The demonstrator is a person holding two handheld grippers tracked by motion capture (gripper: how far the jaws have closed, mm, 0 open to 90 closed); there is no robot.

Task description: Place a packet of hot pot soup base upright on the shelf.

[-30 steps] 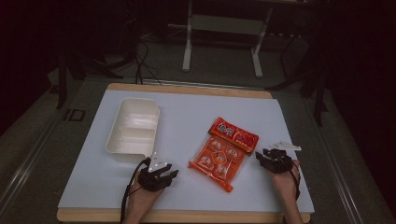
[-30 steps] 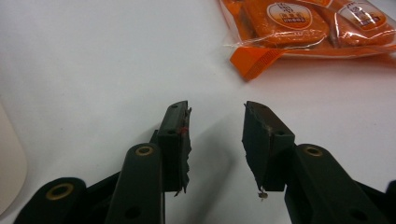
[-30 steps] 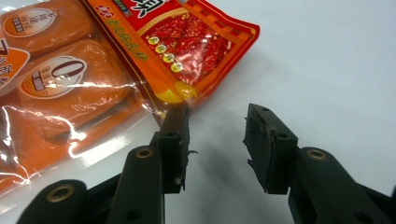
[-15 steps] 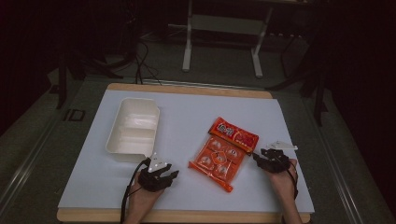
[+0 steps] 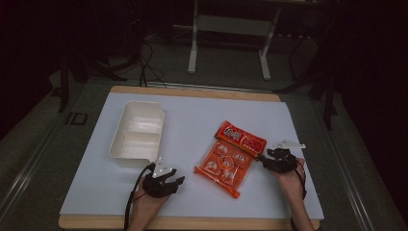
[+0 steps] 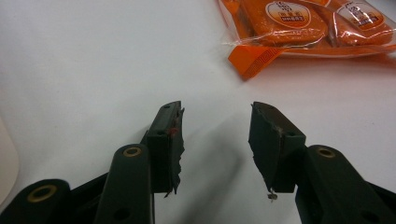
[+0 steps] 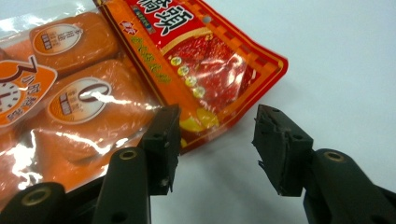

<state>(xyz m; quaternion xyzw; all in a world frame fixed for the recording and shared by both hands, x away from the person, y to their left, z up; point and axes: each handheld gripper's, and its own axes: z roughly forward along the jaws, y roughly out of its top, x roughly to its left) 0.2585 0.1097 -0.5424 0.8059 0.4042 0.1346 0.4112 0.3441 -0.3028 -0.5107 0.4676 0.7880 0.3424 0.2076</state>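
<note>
On my surface [image 5: 202,120], the white rectangular foam tray [image 5: 137,134] sits to the left and toward the far side. The orange plastic snack packet [image 5: 231,156] lies flat to its right, near the middle, well apart from the tray. My left tool [image 5: 163,182] rests in front of the tray, near its front right corner, left of the packet's near end. My right tool [image 5: 274,160] sits just beside the packet's right edge, one jaw over that edge.
</note>
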